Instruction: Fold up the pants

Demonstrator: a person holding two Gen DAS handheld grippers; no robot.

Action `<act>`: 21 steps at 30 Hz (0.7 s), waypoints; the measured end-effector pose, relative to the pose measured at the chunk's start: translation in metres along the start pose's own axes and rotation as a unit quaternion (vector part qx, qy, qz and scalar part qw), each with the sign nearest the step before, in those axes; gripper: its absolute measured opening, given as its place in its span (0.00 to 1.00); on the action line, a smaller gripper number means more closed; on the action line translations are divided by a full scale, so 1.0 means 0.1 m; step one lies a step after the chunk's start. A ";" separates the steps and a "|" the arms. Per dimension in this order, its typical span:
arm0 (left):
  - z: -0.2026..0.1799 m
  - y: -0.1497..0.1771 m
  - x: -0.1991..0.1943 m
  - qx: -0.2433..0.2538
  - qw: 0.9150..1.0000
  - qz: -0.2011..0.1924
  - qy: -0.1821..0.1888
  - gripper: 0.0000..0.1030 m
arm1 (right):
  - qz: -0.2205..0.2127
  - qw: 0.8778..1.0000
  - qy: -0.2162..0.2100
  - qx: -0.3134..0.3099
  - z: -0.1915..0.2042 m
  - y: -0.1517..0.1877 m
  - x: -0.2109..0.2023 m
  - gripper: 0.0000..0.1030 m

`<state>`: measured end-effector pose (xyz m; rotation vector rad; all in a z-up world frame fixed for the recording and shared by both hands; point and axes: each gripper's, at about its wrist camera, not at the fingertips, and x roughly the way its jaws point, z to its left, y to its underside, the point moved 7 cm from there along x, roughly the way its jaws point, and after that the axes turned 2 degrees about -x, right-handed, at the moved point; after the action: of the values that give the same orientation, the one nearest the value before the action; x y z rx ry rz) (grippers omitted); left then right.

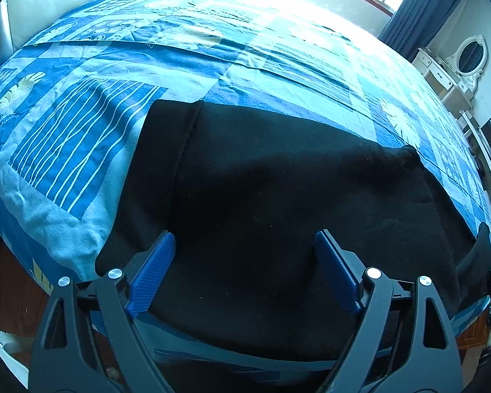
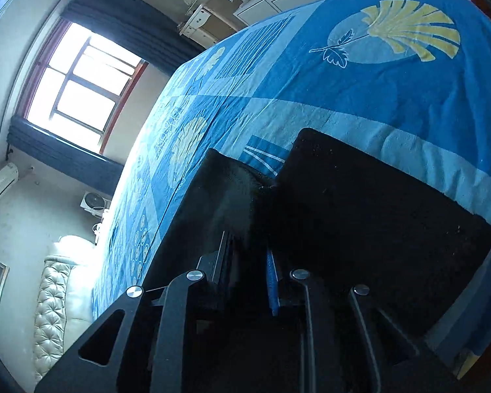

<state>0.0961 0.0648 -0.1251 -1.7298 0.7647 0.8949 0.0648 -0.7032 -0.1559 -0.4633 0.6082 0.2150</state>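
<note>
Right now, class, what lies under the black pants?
The pants lie on a blue patterned bedspread, which shows on every side of them. The stretch beneath the cloth is covered, so anything else there cannot be seen.

Before you: a bed (image 1: 81,137) covered by a blue patchwork sheet (image 2: 360,98) printed with pale yellow leaves and white stripes. Black pants (image 1: 262,196) lie flat on it, near its edge.
</note>
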 end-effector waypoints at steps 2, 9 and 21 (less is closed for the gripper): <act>0.00 0.00 0.00 -0.001 1.000 -0.001 -0.003 0.84 | -0.003 1.000 -0.006 -0.001 0.02 -0.02 0.06 0.28; 0.00 -0.01 0.01 -0.009 1.000 0.004 -0.013 0.85 | -0.045 0.998 -0.039 -0.029 0.21 -0.25 -0.35 0.06; -0.06 0.00 0.05 -0.004 1.000 -0.004 -0.028 0.91 | -0.036 0.999 0.029 -0.019 -0.76 0.01 -0.68 0.06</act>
<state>0.0998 0.0591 -0.1282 -1.7070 0.7168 0.9390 -0.0280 -0.7426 -0.1707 -0.5278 0.6442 0.1452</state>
